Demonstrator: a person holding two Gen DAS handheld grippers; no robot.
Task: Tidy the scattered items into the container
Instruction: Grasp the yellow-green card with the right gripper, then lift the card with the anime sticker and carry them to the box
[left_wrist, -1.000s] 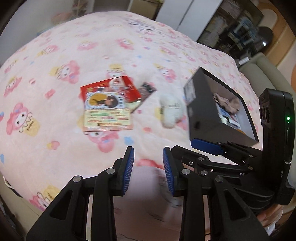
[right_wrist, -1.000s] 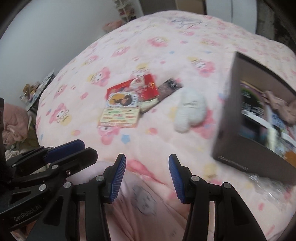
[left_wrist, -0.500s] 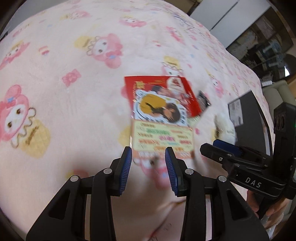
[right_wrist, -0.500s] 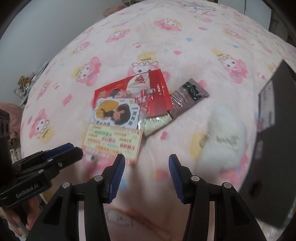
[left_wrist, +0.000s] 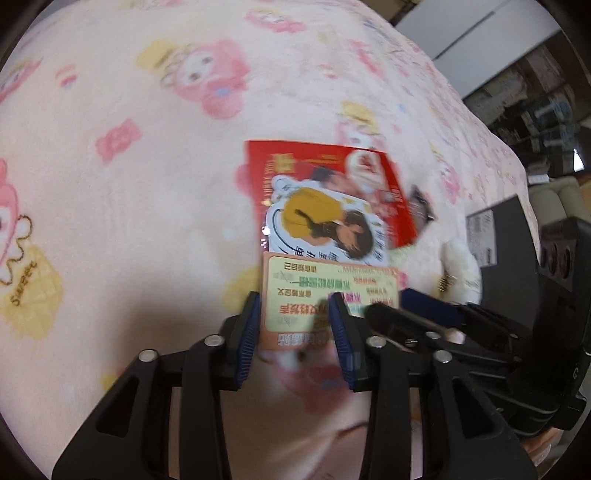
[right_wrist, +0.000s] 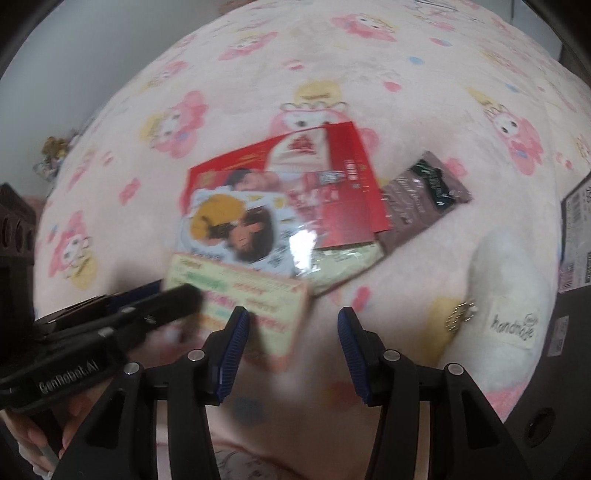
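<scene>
Bed (right_wrist: 155, 51), under a pink cartoon-print blanket, carries everything. Next in size, the dark box (left_wrist: 498, 236) sits at the right edge of both views, apart from the scattered pile, and looks like the container the items belong in. A white plush (right_wrist: 506, 295) lies just beside the box. Left of the plush, the flat items overlap: a red packet (right_wrist: 332, 177) at the back, a photo card (right_wrist: 236, 225) on top of it, a brown sachet (right_wrist: 424, 192) at its right corner, and a pale green card (left_wrist: 325, 288) nearest the grippers. The left gripper (left_wrist: 293, 332) has its fingers spread on either side of the green card's near edge, not yet pinching it. The right gripper (right_wrist: 291, 343) hangs just right of that card, fingers spread wide and holding nothing. The step in hand appears to be the pickup of the green card. The next move probably calls for closing on its thin edge without pushing it into the soft blanket, then carrying it rightward to the box.
</scene>
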